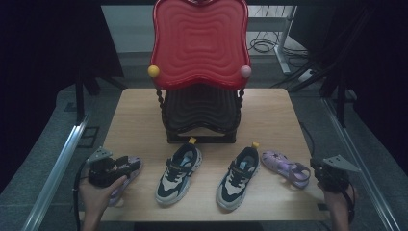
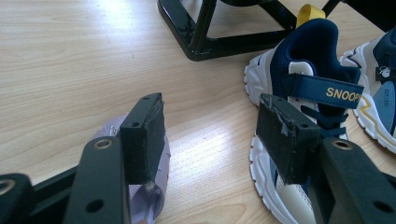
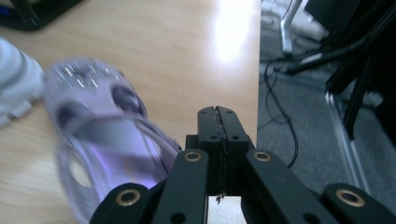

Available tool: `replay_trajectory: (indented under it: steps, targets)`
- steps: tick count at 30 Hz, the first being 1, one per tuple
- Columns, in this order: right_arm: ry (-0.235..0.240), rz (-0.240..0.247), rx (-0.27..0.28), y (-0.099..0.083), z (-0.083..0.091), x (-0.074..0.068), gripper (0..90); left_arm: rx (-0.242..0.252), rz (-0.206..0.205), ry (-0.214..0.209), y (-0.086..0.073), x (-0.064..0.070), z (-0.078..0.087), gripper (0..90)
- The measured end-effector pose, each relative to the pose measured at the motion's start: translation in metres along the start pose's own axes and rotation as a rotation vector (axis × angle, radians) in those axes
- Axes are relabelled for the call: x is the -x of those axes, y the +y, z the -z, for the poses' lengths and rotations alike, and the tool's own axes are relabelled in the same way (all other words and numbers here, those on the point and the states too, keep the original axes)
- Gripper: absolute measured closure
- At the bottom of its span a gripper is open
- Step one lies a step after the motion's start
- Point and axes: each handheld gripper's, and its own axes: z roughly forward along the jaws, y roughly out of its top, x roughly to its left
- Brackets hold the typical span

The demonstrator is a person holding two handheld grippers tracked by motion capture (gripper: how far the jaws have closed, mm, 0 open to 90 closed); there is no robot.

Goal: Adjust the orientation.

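Nearest us, our left gripper [image 2: 210, 135] gapes wide above the purple sandal [image 2: 149, 196] at the table's [image 1: 279, 115] left edge; our right gripper [image 3: 217, 116] is closed, empty. Light, pliable: we'd grip its heel strap.

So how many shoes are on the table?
4: a purple sandal under the left gripper, two sneakers in the middle, another purple sandal at the right. None seems hidden.
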Motion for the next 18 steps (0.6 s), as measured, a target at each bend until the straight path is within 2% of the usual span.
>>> replay_trajectory:
  steps: [1,3,5,10,18]
  targets:
    - [0.0,0.002,-0.027,-0.003,-0.004,0.002,90.0,0.0,0.0,0.0,0.0,0.0,0.0,41.8]
    - [0.009,0.008,-0.043,-0.007,-0.007,0.003,90.0,-0.001,0.0,0.002,0.0,0.0,0.001,41.8]
    - [0.034,0.017,-0.047,-0.009,-0.008,0.002,90.0,0.003,0.001,0.003,0.0,-0.001,0.002,41.8]
    - [0.049,0.042,-0.056,-0.009,-0.003,-0.004,90.0,0.007,0.006,0.008,-0.001,-0.003,0.004,41.8]
    - [0.051,0.071,-0.083,-0.01,0.002,-0.012,90.0,0.006,0.009,0.012,-0.001,-0.004,0.006,41.7]
